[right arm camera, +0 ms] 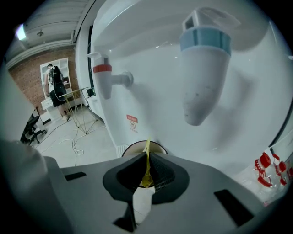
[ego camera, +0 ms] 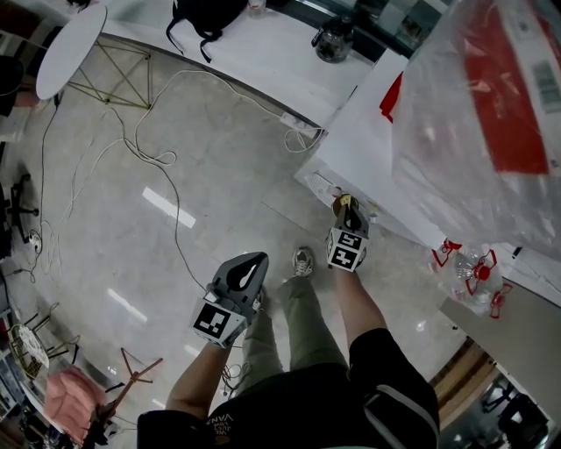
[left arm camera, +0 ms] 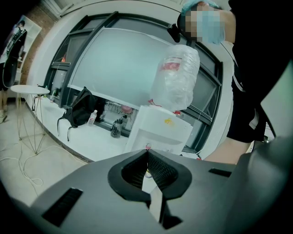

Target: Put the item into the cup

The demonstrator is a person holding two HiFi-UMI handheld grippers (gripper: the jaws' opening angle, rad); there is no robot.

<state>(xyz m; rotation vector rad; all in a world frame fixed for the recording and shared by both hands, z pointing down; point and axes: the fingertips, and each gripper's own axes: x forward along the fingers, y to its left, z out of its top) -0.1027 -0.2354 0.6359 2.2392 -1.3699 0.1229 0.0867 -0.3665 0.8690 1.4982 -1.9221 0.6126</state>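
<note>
My right gripper [right arm camera: 147, 157] is shut on a thin yellow item [right arm camera: 147, 176], which sticks up between the pads. It is right in front of a round cup [right arm camera: 132, 147] that stands on the tray of the white water dispenser [right arm camera: 151, 105]. The cup sits below the blue tap [right arm camera: 201, 68], and the red tap [right arm camera: 104, 77] is to its left. In the head view the right gripper [ego camera: 346, 210] reaches to the dispenser's front [ego camera: 368, 140]. My left gripper [ego camera: 248, 270] hangs lower at the left, shut and empty [left arm camera: 147, 155].
The dispenser [left arm camera: 158, 130] carries a large clear water bottle [left arm camera: 176, 75]. White cables [ego camera: 149, 153] trail over the glossy floor. There is a round white table [ego camera: 70, 39] far left, a black bag [ego camera: 206, 17] and kettle [ego camera: 335, 39] on a counter, and red-capped bottles [ego camera: 469, 270] at right.
</note>
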